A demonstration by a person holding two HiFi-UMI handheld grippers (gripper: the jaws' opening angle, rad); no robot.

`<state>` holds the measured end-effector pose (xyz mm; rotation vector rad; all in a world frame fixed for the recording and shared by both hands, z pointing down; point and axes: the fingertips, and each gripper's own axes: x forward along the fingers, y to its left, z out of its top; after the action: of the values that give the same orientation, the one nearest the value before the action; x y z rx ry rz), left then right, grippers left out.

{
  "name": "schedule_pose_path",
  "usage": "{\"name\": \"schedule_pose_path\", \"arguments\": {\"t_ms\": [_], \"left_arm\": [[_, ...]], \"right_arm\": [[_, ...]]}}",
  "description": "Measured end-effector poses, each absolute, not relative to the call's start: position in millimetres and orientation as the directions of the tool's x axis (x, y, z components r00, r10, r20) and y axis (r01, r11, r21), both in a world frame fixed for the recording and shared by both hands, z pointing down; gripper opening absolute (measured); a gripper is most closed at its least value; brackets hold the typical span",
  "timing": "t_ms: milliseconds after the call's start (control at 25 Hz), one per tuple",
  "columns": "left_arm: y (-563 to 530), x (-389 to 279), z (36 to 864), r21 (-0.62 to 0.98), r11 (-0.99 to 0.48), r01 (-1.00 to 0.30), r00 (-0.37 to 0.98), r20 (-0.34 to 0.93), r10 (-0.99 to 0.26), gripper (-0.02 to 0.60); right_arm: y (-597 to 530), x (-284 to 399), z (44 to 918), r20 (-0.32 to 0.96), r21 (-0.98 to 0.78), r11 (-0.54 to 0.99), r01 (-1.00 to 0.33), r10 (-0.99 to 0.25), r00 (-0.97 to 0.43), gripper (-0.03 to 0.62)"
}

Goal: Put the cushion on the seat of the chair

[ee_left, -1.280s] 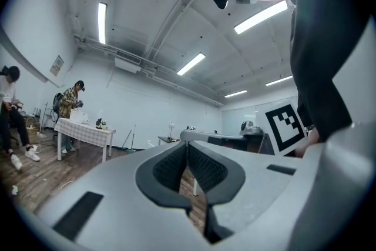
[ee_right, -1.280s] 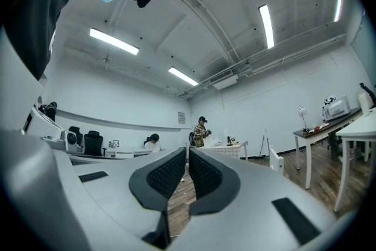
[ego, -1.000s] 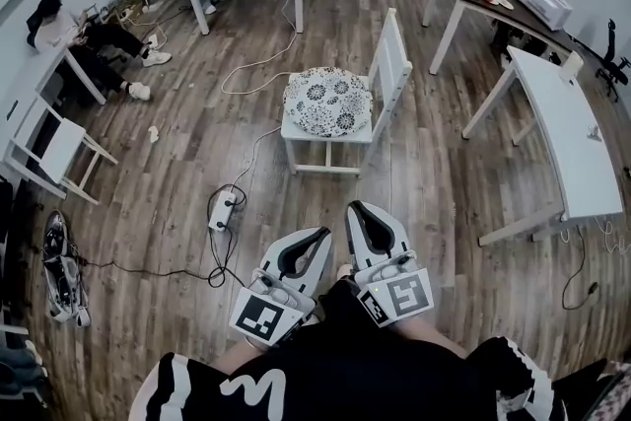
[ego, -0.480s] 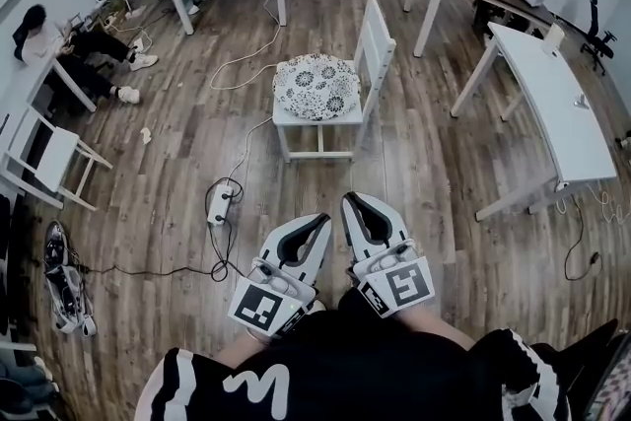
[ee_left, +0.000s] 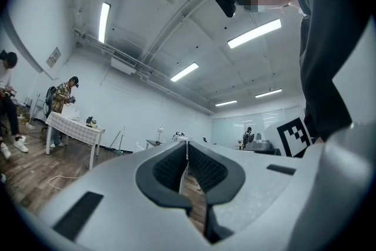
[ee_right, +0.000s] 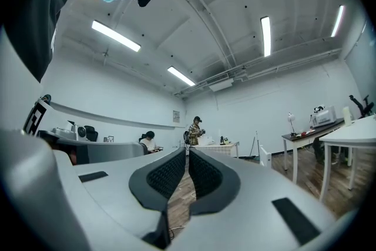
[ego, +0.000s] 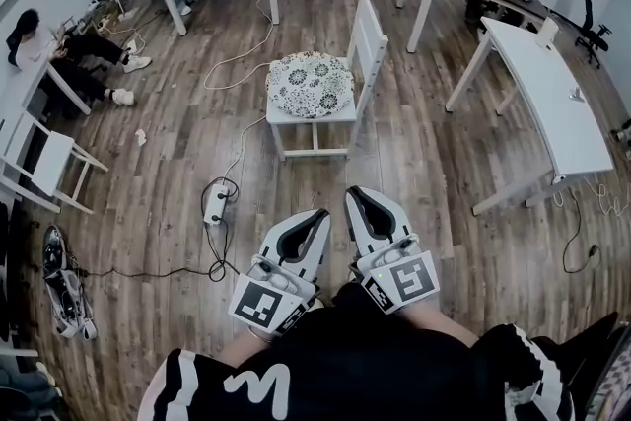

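Left gripper [ego: 323,214], right gripper [ego: 353,194] closed; round floral cushion [ego: 311,84] on chair [ego: 367,39].

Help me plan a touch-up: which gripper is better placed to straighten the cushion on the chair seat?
Left, marginally. Both are shut, empty and well short of the chair, but the left gripper sits in line with the cushion; the right gripper sits off toward the backrest side.

floor [ego: 177,163] is grainy brown wood plank. chair [ego: 340,84] looks white-painted wood, cushion [ego: 310,84] patterned cloth. gripper pads [ee_right: 169,176] matt, ribbed black.
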<state>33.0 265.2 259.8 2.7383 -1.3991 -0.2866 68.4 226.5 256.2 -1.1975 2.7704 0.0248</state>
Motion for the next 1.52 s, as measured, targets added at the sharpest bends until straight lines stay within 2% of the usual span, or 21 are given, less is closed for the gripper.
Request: {"name": "schedule_pose_path", "arguments": {"t_ms": [1520], "left_arm": [[281,25,262,0.121,-0.590,-0.798,0.576,-0.135,-0.807,0.014]], "right_arm": [[239,62,267,-0.081,-0.027,0.669,-0.743,-0.742,-0.665,0.020]]}}
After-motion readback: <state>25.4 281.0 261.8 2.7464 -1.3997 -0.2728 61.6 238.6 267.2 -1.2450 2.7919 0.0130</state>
